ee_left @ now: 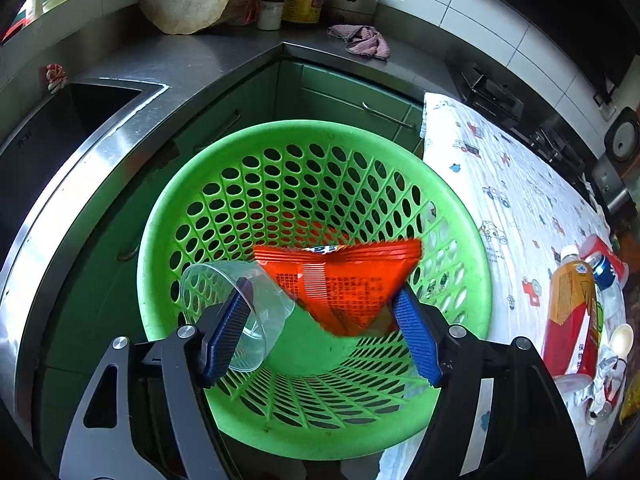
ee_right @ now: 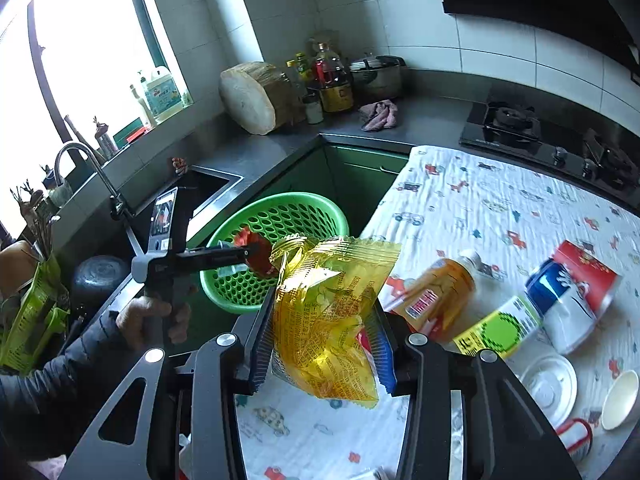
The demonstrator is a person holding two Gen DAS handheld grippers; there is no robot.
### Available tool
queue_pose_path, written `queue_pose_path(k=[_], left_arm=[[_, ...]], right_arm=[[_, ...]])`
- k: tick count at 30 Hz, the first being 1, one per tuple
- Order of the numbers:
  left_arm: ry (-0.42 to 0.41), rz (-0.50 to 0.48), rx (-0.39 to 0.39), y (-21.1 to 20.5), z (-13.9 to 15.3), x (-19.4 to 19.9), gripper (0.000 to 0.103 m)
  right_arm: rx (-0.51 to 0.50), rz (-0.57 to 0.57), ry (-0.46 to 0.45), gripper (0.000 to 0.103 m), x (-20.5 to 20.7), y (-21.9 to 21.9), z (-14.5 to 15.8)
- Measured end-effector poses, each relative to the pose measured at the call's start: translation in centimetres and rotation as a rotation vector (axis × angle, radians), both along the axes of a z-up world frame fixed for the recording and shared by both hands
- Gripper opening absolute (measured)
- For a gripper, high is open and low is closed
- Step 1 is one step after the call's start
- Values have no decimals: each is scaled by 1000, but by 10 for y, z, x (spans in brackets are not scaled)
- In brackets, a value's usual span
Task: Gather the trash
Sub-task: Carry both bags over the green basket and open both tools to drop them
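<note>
Left tool [ee_left: 326,316] over green basket [ee_left: 160,216]

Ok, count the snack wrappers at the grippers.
2: orange wrapper at the left gripper, over the green basket; yellow wrapper clamped in the right gripper. Others may be hidden.

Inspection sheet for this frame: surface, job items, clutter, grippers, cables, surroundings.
Surface: patterned cloth over the counter.
Job's things: green basket holds a clear cup; orange wrapper over it; yellow wrapper.
Clutter: bottles, can, paper cup on the cloth.
Grippers: left gripper open above the basket; right gripper shut on the yellow wrapper.
Cables: nothing seen.
Surroundings: sink, stove, pot.
</note>
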State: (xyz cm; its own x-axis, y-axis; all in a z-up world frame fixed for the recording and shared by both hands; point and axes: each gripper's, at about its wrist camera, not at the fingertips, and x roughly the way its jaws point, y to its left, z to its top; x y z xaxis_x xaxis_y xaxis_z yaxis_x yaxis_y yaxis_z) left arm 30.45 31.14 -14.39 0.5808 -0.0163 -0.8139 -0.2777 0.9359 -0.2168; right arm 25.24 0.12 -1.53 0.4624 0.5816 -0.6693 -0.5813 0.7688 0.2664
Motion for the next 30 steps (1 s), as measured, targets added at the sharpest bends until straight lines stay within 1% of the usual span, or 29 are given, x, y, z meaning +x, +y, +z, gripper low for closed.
queue_pose_path(k=[4,9,12,15,17,21,22,25,30], left_arm=[[-25,0,-4,4,2,-11,78],[-31,8,2,10,4,-24,79],[-47,13,8,15,9,-36,79],[-60,22,24,19,13,-49,81],[-65,31,20,23,14,-59,82],[-66,47,17,28,14,-76,82],[-66,52,21,29,14,-80,82],[-66,62,21,32,14,-92,82],[-62,70,23,36,11,-106,82]], right_arm=[[-3,39,-15,43,25,35,0],[9,84,15,45,58,78,-6],[-8,108,18,46,72,107,-14],[-30,132,41,46,86,134,-27],[-50,134,50,46,93,147,-36],[-58,138,98,50,107,164,-55],[-63,136,100,54,107,166,-57],[-79,116,91,54,113,169,-62],[-71,111,112,52,116,165,-68]])
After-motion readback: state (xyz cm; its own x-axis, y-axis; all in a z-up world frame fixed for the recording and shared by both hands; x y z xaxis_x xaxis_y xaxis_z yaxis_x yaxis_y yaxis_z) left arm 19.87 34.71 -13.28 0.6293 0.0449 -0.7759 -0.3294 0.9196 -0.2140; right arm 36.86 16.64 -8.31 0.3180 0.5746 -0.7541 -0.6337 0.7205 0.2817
